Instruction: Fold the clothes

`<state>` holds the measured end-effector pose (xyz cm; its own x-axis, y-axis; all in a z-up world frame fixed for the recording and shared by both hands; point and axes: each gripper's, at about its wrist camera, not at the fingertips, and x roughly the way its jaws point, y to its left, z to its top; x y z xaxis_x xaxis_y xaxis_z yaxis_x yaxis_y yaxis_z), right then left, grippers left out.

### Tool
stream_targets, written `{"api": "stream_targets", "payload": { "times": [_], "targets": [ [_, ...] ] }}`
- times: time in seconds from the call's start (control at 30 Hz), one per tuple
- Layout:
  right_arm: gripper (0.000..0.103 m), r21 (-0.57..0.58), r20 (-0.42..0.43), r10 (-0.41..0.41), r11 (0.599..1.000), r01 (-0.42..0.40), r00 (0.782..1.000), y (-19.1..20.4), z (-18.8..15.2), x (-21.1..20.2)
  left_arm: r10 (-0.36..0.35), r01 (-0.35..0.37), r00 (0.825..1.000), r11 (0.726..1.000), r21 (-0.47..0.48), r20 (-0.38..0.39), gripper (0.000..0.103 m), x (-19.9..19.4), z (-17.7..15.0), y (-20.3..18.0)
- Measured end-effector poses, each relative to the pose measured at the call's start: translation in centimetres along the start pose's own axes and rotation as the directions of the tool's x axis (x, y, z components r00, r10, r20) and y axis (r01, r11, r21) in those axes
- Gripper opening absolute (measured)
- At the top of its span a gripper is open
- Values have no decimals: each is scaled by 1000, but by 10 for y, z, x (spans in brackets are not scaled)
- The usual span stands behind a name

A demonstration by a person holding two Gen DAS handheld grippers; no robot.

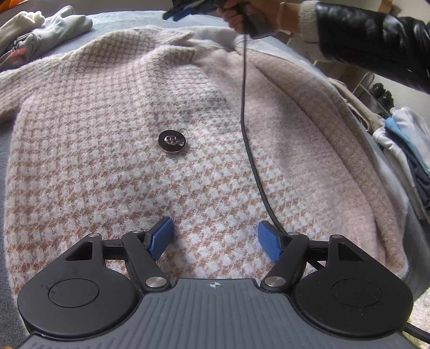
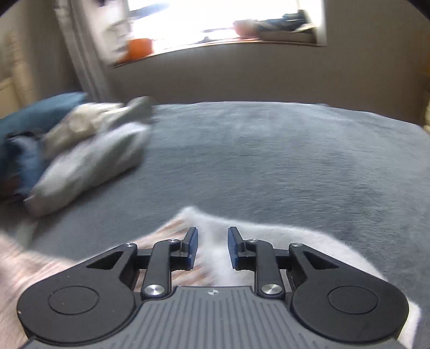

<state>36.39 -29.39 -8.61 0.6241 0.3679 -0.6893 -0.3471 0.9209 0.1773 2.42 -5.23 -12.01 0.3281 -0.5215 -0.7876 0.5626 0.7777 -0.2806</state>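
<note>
Left wrist view: left gripper [image 1: 215,237] angled down over the coat [image 1: 113,150], jaws released, wide apart, nothing between the two blue pads [image 1: 161,237], only fabric beneath. Coat is pink-and-tan houndstooth knit, spread flat on the grey bed [image 1: 129,20], right front panel turned back showing plain pink lining. One dark round button [image 1: 172,141] on the front, four holes; no readable marking. One black cable [image 1: 246,112] runs from the far hand down to this gripper. At top, the person's right hand [image 1: 236,16] wraps a gripper handle just above the collar; black glossy sleeve [image 1: 376,43] with pale cuff. One loose clothes heap [image 1: 40,29] top left, one stack of folded clothes [image 1: 403,150] at the right edge.

Right wrist view, motion-blurred: right gripper [image 2: 212,248] tilted down over the coat's collar edge [image 2: 215,241]. Jaws part-way apart, not clenched; pale fabric shows between and below them, whether the pads touch it I cannot tell. Grey bed beyond, clothes heap [image 2: 88,155] at left, one window [image 2: 215,21], one orange object [image 2: 139,48] on the sill. No legible writing anywhere.
</note>
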Motion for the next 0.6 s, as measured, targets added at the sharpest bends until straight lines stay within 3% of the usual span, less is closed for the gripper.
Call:
{"api": "stream_targets", "payload": {
  "times": [0.07,0.17,0.2,0.27,0.3,0.37,0.43,0.47,0.6],
  "targets": [
    [25,-156,-52,182,970,-188,982,29,-9,-21,-12,12,1000,1000,-3,1,70,-1,0,2],
    [24,-386,-200,334,837,-388,921,80,-35,-38,-39,40,999,999,-30,3,70,-5,1,7],
    [24,-449,-251,346,786,-426,904,96,-45,-39,-50,50,999,998,-42,4,70,-6,1,9],
    [23,-551,-327,270,724,-415,906,113,-65,-29,-76,77,997,994,-74,8,70,-10,1,14],
    [22,-574,-343,218,722,-387,914,110,-70,-24,-90,90,996,992,-89,10,70,-12,1,17],
    [20,-566,-352,145,754,-333,925,88,-72,-21,-119,120,993,985,-122,11,70,-15,2,23],
    [8,-549,-363,79,787,-281,928,65,-70,-20,-143,144,990,978,-152,14,69,-19,2,30],
    [7,-536,-368,55,803,-260,928,57,-67,-25,-151,151,988,975,-163,16,69,-21,3,33],
    [9,-568,-353,3,794,-217,935,58,-65,-43,-169,173,985,968,-180,39,69,-29,6,40]
  ]
}}
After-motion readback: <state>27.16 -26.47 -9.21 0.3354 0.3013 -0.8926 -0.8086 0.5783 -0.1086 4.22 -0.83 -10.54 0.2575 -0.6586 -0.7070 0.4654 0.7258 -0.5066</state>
